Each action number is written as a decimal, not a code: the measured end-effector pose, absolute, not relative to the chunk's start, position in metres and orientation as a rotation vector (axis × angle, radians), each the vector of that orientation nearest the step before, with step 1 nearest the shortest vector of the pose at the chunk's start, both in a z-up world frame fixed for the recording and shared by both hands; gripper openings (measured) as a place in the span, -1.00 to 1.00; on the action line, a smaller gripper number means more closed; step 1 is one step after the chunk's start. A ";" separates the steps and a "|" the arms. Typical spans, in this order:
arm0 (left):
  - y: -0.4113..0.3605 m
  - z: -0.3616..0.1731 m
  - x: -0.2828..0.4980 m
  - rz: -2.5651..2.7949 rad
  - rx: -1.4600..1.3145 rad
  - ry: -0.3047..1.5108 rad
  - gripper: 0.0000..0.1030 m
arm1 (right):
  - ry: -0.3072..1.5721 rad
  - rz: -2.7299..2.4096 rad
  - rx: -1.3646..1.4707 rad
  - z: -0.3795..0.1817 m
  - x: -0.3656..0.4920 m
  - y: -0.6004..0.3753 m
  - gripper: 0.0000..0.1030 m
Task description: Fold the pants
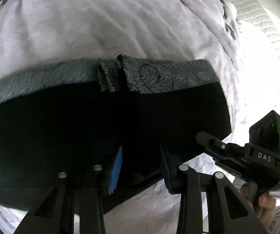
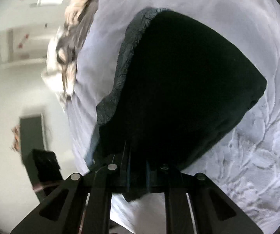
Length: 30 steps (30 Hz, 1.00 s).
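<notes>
Dark pants [image 1: 81, 126] lie flat on a pale lilac bedsheet, their patterned teal-grey waistband [image 1: 169, 76] along the far edge. My left gripper [image 1: 140, 170] is at the near edge of the pants, its blue pads closed on a thick fold of the dark cloth. In the left wrist view my right gripper [image 1: 204, 144] reaches in from the right and bites the pants' right corner. In the right wrist view the pants [image 2: 179, 87] fill the middle, with the waistband [image 2: 124, 62] on their left. My right gripper [image 2: 138, 175] has its pads nearly together on the cloth's near edge.
The bedsheet [image 1: 100, 29] is wrinkled all around the pants. A white quilted mattress [image 1: 257, 29] shows at the far right. A crumpled bundle of cloth [image 2: 67, 44] sits at the bed's edge. A dark cabinet [image 2: 32, 136] stands on the floor. A hand [image 1: 264, 200] holds the right gripper's handle.
</notes>
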<state>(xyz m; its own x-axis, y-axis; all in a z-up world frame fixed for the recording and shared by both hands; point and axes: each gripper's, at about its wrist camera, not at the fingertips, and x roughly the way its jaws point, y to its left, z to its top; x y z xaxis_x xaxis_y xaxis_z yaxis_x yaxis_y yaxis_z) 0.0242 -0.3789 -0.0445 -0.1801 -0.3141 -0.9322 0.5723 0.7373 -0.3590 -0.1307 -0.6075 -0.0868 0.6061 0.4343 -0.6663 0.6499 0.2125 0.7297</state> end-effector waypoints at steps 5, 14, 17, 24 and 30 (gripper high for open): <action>-0.375 -0.080 0.024 -0.707 0.240 1.622 -0.26 | 1.137 -0.271 1.374 -0.118 -0.123 -0.596 -0.66; -0.383 -0.081 0.027 -0.731 0.260 1.600 -0.25 | 1.043 -0.059 1.053 -0.024 -0.092 -0.630 0.20; -0.378 -0.081 0.027 -0.726 0.261 1.597 -0.25 | 1.005 -0.202 0.992 -0.027 -0.082 -0.672 0.20; -0.364 -0.072 0.028 -0.699 0.264 1.595 -0.25 | 1.203 -0.241 1.155 -0.104 -0.061 -0.714 -0.24; -0.362 -0.075 0.025 -0.695 0.294 1.576 -0.25 | 1.377 -0.282 0.762 -0.090 -0.041 -0.675 -0.03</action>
<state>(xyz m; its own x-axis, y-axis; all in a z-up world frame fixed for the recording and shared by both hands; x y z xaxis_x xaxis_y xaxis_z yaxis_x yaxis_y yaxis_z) 0.0249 -0.3624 -0.0747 -0.1421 -0.2131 -0.9666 0.5704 0.7805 -0.2559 -0.0408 -0.6753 -0.0896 0.2052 0.2457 -0.9474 0.5981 0.7347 0.3201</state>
